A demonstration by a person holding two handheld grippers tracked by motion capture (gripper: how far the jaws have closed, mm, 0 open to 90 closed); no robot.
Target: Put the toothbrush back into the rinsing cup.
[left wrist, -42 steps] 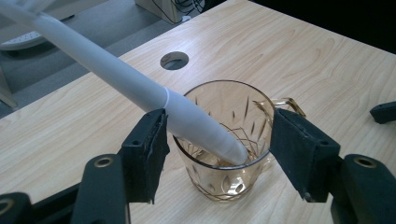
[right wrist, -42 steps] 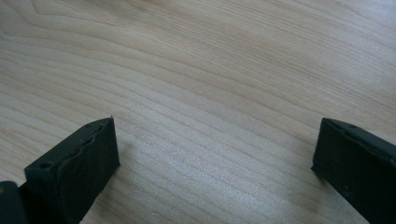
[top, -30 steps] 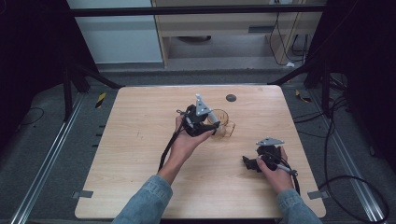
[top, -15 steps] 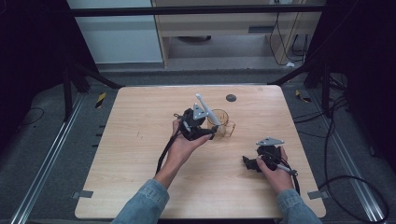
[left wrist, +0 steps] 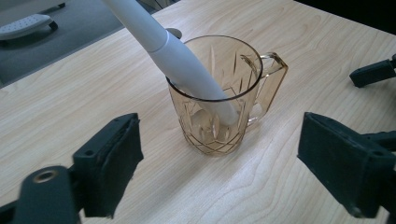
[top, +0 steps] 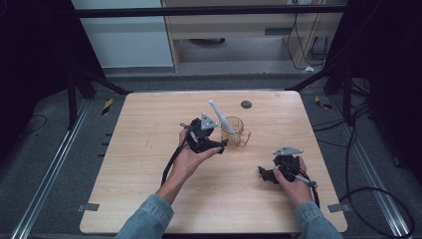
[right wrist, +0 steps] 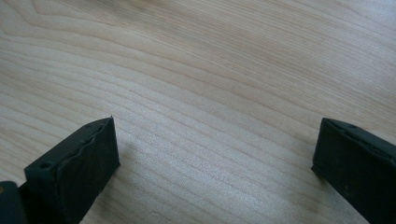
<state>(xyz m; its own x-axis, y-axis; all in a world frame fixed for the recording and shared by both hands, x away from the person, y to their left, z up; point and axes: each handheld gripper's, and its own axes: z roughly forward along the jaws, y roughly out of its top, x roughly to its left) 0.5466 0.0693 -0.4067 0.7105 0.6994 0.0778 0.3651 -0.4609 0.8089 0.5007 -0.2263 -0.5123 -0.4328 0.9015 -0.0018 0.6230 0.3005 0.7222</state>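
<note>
Amber glass is what I see first: a cut-pattern mug (left wrist: pixel 219 100) standing upright on the pale wooden table (top: pixel 149 129), its handle on the right in the left gripper view. A white stick-shaped tool (left wrist: pixel 177 60) leans inside it, lower end at the bottom of the mug, the rest slanting up and out over the rim toward the far left. In the high view the mug (top: pixel 235 132) sits a little beyond the middle of the table, and the white tool (top: pixel 220 115) pokes out of it up and to the left.

My left gripper (top: pixel 222 145) sits just beside the mug on its near left side, held up off the board in my left hand (top: pixel 191 157). In its own view (left wrist: pixel 219 172) the 2 jaws stand wide, 1 on either side of the mug and both clear of the glass; they have just been opening, and nothing is between the pads. They grip nothing.

My right gripper (top: pixel 263 173) rests low at the right front of the table, well apart from the mug, in my right hand (top: pixel 293 181). Its own view (right wrist: pixel 215 158) looks along bare wood grain with the 2 jaws spread far apart and nothing held.

A small dark round disc (top: pixel 246 104) lies on the table beyond the mug, near the far edge.
</note>
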